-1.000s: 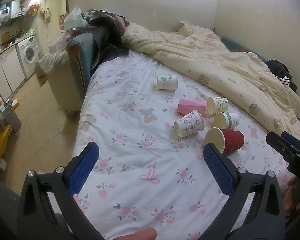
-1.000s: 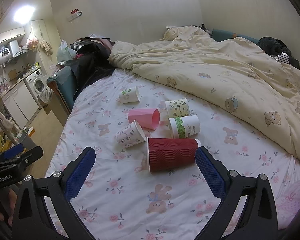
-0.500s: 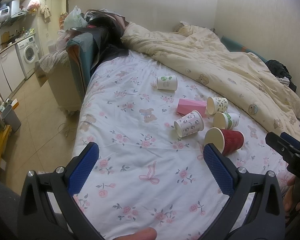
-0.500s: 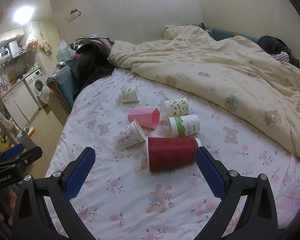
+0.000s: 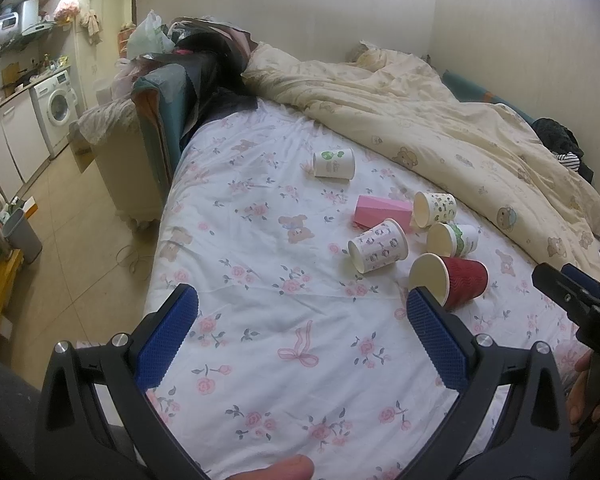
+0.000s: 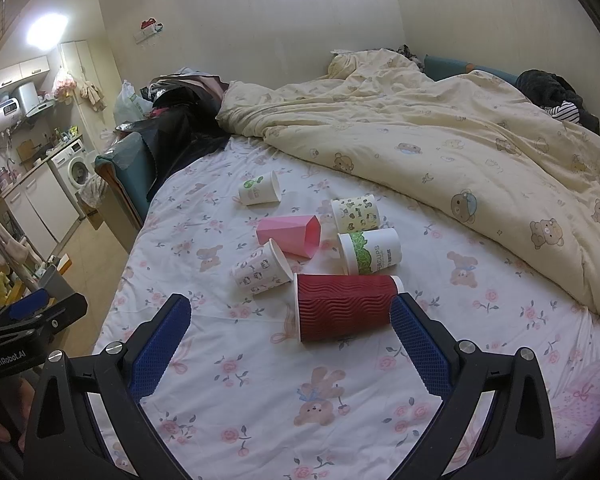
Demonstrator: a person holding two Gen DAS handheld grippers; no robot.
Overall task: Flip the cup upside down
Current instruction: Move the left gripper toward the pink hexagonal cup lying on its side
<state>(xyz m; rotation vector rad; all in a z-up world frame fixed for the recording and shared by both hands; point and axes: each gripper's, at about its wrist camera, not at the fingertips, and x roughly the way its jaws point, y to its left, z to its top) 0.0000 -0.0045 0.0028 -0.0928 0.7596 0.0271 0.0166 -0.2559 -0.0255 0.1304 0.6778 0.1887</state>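
Observation:
Several cups lie on their sides on the flowered bed sheet [image 5: 260, 272]. A red ribbed cup [image 6: 344, 306] lies nearest, just beyond my open right gripper [image 6: 290, 312]; it also shows in the left wrist view [image 5: 450, 282]. Behind it lie a panda-print cup [image 6: 260, 274], a pink cup [image 6: 290, 236], a green-banded white cup [image 6: 370, 256], a patterned cream cup [image 6: 356, 210] and a white cup with a green logo [image 6: 260, 190]. My left gripper [image 5: 302, 308] is open and empty, above the sheet to the left of the cups.
A cream bear-print duvet [image 6: 460, 152] covers the right and far side of the bed. A dark pile of clothes and bags [image 5: 204, 64] sits at the far left corner. The bed's left edge drops to a tiled floor [image 5: 72, 240] with a washing machine [image 5: 58, 110].

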